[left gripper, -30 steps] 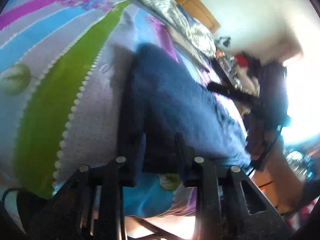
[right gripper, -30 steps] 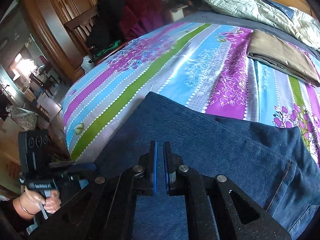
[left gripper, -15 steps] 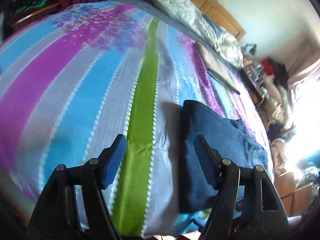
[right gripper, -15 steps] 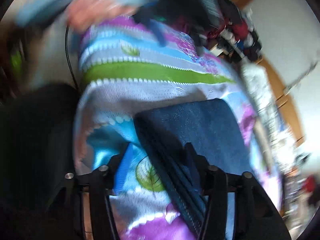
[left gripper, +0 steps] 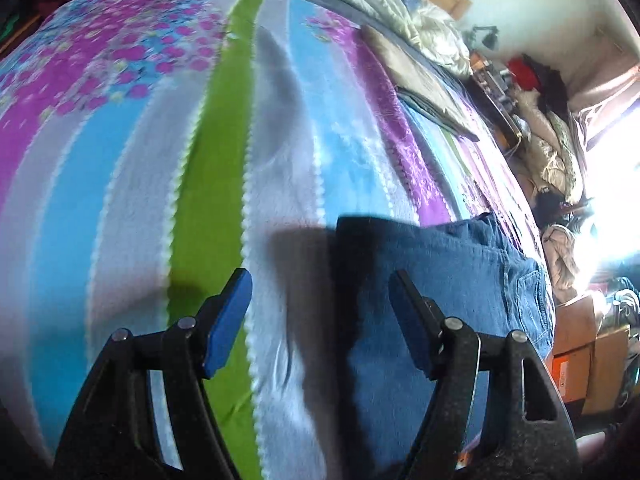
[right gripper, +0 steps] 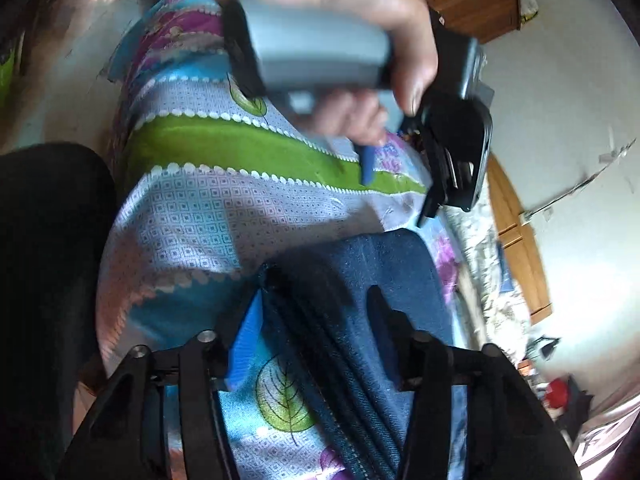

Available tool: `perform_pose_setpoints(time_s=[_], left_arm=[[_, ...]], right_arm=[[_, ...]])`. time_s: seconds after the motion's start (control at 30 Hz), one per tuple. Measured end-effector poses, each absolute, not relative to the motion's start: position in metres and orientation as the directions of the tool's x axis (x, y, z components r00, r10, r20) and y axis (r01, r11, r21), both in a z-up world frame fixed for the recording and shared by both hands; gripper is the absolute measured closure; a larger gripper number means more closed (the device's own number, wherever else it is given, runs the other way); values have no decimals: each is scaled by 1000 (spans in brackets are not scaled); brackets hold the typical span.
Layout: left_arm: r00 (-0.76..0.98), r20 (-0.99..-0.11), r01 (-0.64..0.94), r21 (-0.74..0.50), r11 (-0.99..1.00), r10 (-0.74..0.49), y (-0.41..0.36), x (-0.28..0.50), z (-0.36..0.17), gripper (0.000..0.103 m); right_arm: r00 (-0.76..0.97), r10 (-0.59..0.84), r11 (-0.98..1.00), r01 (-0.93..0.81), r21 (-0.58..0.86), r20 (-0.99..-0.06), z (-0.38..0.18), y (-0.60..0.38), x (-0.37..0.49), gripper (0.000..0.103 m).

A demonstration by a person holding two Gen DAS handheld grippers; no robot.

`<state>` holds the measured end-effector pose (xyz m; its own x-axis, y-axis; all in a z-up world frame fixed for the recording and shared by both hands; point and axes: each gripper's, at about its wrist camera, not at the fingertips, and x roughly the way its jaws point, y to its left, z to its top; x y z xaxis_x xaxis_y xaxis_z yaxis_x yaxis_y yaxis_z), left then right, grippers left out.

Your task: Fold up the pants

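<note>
Left wrist view: left gripper with jaws spread wide and holding nothing, poised above the striped bedsheet. Folded blue jeans at 4 o'clock on the sheet, folded edge facing 9 o'clock, lying partly between the blue-padded fingers but not touched by them as far as visible. Folded tan cloth at 1 o'clock, well apart from the jeans; quilted blanket beyond it along the far edge of the bed. Cardboard boxes at 4 o'clock beside the bed.

Right wrist view: right gripper likewise wide apart, straddling the stacked layered edge of the jeans near the bed's edge, pads apart from the denim, nothing clamped. Leaf-print part of the sheet just beside the jeans at 6 o'clock. At 12 o'clock, a hand around the grey handle of the other gripper, blurred.
</note>
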<state>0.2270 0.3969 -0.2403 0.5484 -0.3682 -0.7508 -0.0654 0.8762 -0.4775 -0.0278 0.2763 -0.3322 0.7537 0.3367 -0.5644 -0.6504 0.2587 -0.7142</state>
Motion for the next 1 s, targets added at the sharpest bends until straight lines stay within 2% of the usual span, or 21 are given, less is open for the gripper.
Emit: perform_pose_setpoints(time_s=[0.07,0.13,0.2,0.27,0.33,0.37,0.4,0.43,0.57,0.77,0.93,1.0], left_arm=[[538,-755,-52,-473,880,-374,394,240,-243,32],[500,-751,-10,-503,864,-431,389,253,-250,32],[464,-778,23,-468,883,-424,379,259,-258,31],[465,-778,62,-446,893,-422,375,256,-259,24],[464,-774,78,-449,890,-431,374,254,-258,24],[462,-774,72,-453,888,-433,375,254,-257,30],[455,-769,81,-466,881,-449,374,253,-255,43],[439,-758,94,-495,864,-482,372,255,-254,68],[445,-780,70,-461,885,-441,366,256,-250,70],[440,-780,44,-475,879,-444,371,258,-250,74],[449,-784,51,-457,888,-429,365,259,-249,74],[452,-782,48,-459,887,-429,363,261,-249,74]], right_arm=[[749,351,283,-657,-699,-562,-326,274,-30,60],[750,361,313,-657,-686,-554,-319,272,-30,60],[752,362,332,-657,-678,-551,-315,269,-29,59],[754,359,344,-655,-673,-550,-315,267,-29,57],[766,358,353,-640,-682,-533,-315,268,-29,56],[774,354,351,-630,-693,-524,-318,269,-28,56],[786,350,337,-614,-714,-510,-322,271,-31,56],[794,350,325,-600,-731,-497,-328,272,-33,56],[811,350,322,-573,-753,-468,-334,276,-35,56],[828,346,296,-543,-786,-442,-340,286,-38,57],[810,338,281,-572,-770,-479,-339,287,-35,70],[780,337,294,-619,-728,-527,-334,289,-31,77]])
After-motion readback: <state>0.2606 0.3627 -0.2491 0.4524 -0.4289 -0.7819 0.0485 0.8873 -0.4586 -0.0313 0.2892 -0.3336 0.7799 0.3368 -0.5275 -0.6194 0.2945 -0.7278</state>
